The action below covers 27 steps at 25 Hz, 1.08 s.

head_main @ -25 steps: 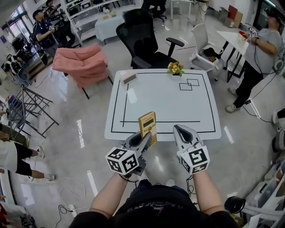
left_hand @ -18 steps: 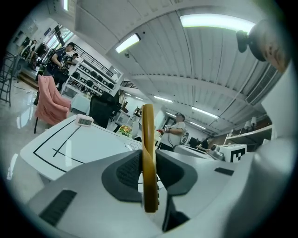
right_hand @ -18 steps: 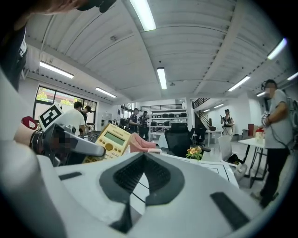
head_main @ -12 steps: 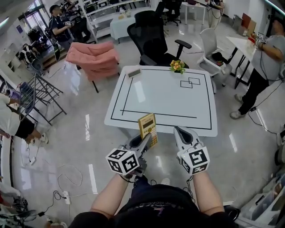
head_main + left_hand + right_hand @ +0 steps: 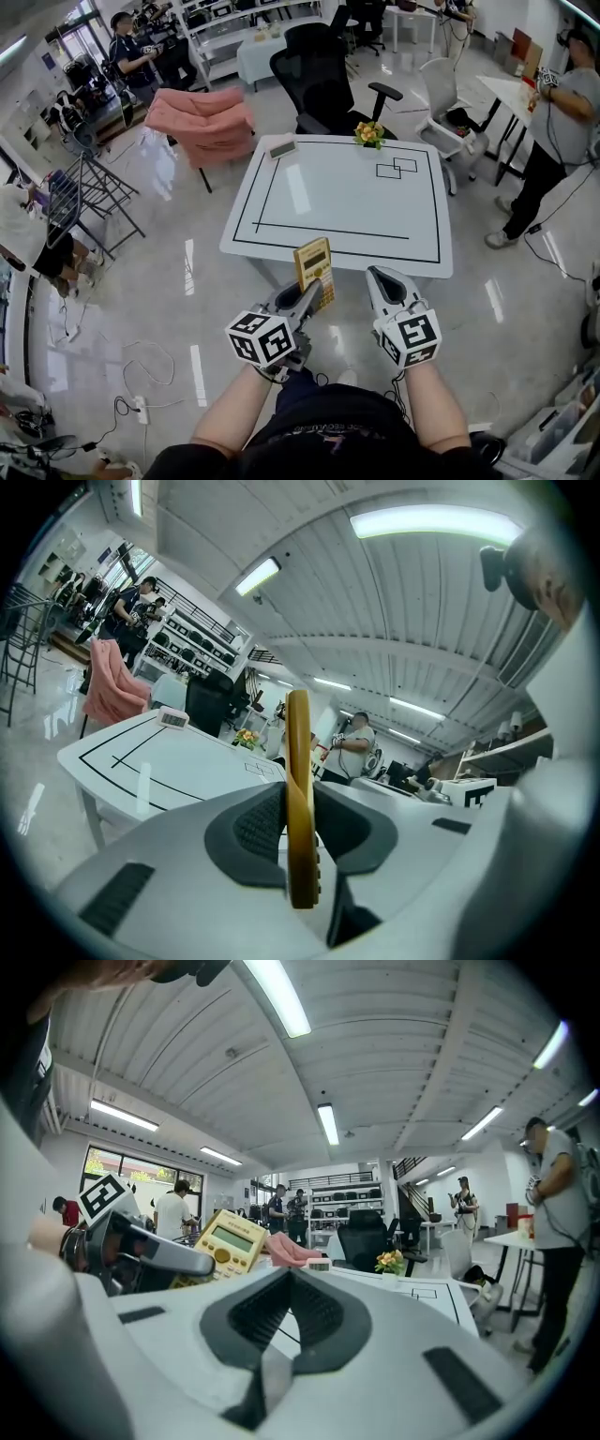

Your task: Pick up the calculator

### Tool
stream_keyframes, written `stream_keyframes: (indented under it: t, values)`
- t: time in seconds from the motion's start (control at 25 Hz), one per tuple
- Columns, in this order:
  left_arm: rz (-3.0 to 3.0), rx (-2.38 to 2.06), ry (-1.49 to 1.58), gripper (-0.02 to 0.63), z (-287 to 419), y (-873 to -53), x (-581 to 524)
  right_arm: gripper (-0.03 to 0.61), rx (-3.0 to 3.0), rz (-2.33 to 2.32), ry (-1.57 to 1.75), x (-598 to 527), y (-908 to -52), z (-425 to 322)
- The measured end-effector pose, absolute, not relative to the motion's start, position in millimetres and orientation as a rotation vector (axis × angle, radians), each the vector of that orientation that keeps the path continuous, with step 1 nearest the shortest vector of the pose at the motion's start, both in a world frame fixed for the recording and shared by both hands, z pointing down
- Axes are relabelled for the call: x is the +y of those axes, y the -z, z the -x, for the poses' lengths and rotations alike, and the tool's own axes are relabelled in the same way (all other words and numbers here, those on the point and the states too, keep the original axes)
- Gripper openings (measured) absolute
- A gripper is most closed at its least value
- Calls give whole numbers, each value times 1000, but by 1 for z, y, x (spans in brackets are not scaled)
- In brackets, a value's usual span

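Note:
A yellow calculator (image 5: pixel 313 271) stands upright in my left gripper (image 5: pixel 310 292), held in the air short of the white table's near edge. In the left gripper view I see it edge-on (image 5: pixel 298 799), pinched between the two dark pads. The right gripper view shows its face and keys (image 5: pixel 231 1241) off to the left. My right gripper (image 5: pixel 381 277) hovers beside it, level with the left one, jaws pressed together with nothing between them (image 5: pixel 289 1309).
The white table (image 5: pixel 281 239) has black tape lines, a small flower pot (image 5: pixel 369 134) at its far edge and a small display device (image 5: pixel 281 147) at the far left corner. A black office chair (image 5: pixel 319 84) and a pink draped chair (image 5: pixel 202 122) stand behind. A person (image 5: pixel 553 112) stands at right.
Both grippers and the calculator have backed away from the table; its near edge now lies farther ahead of them. The hold on the calculator is unchanged.

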<state>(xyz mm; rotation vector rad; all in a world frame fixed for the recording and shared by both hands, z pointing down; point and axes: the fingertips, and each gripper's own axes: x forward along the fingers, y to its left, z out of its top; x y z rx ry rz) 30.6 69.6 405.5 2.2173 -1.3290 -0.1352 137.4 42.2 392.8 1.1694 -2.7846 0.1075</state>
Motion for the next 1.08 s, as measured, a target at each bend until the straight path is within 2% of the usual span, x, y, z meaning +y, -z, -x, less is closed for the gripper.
stream_keyframes:
  t: [1.08]
  values:
    - [-2221,-1327,148,80,-40,-403,79,1,-2791,-1161,-102,53,-394,-145]
